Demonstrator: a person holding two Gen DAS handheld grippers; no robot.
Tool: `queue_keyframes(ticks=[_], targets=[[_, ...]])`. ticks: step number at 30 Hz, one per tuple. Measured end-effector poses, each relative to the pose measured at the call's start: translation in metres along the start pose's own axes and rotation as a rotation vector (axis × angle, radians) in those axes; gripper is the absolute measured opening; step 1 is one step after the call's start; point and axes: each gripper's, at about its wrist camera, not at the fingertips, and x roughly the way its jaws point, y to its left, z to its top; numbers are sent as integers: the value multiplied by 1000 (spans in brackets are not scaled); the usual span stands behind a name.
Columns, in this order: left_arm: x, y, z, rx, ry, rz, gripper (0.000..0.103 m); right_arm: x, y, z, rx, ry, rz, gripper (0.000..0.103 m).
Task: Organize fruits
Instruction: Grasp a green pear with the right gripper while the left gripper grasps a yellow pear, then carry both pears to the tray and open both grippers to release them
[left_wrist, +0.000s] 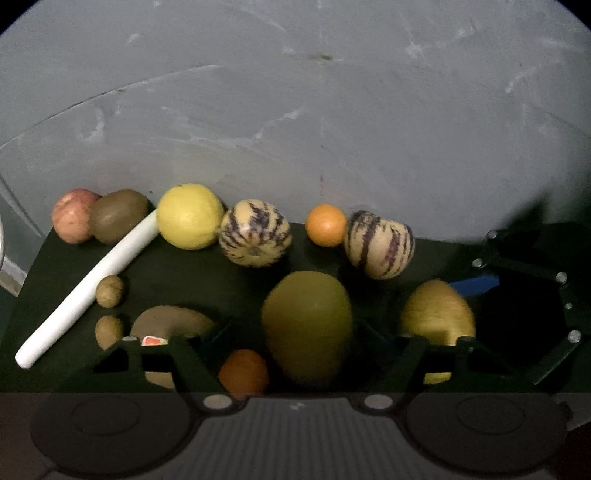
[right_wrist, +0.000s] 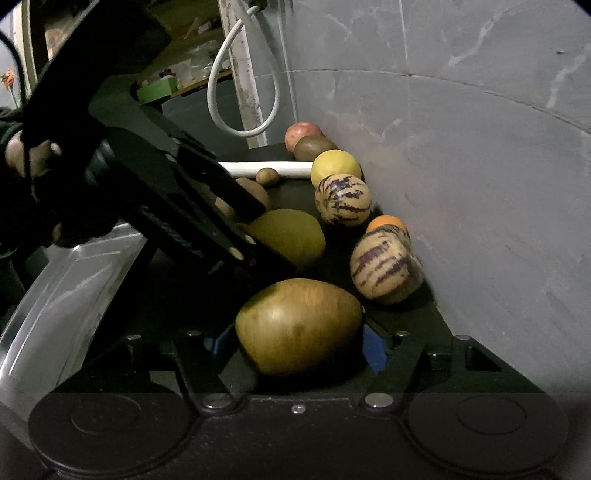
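Note:
In the left wrist view a green-yellow mango (left_wrist: 306, 328) lies between the fingers of my left gripper (left_wrist: 295, 328). A dark gap shows on the mango's left side, so the jaws stand open around it. In the right wrist view my right gripper (right_wrist: 299, 347) is shut on a second mango (right_wrist: 299, 325), with a blue pad against each side. That mango (left_wrist: 437, 317) and the right gripper (left_wrist: 517, 295) also show at the right of the left wrist view. The left gripper (right_wrist: 251, 229) reaches down over the first mango (right_wrist: 291, 240).
Along the grey wall (left_wrist: 295, 110) sit an apple (left_wrist: 72, 221), a kiwi (left_wrist: 118, 214), a yellow citrus (left_wrist: 188, 216), two striped melons (left_wrist: 255, 232) (left_wrist: 378, 243) and an orange (left_wrist: 325, 225). A white stick (left_wrist: 85, 288), small brown fruits (left_wrist: 109, 291) and a metal tray (right_wrist: 74, 280) lie left.

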Motion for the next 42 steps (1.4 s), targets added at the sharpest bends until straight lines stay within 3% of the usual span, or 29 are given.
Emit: queue_keyframes(ticks=[3,12,21,27,33,42], targets=[[9,-3,2,11,35,23,62,-3,1,-3,-7,-1,-3,70],[12,-9,2,-88,8,48,58,-3,1,-6,7,-20,-7,70],[-5,-2,-31,-327,-127,6,58,-14,-2,-16,96,-32,-4,70],[-44,0,-69,-549,-241,18,58,-19,11,-17,111,-34,32,70],[-95,16,-113,-738,-311,120,58,-11,41,0,51,-38,121,70],[-135,62,-194,-973,-289,355,58,24,110,37,-95,-38,300,70]])
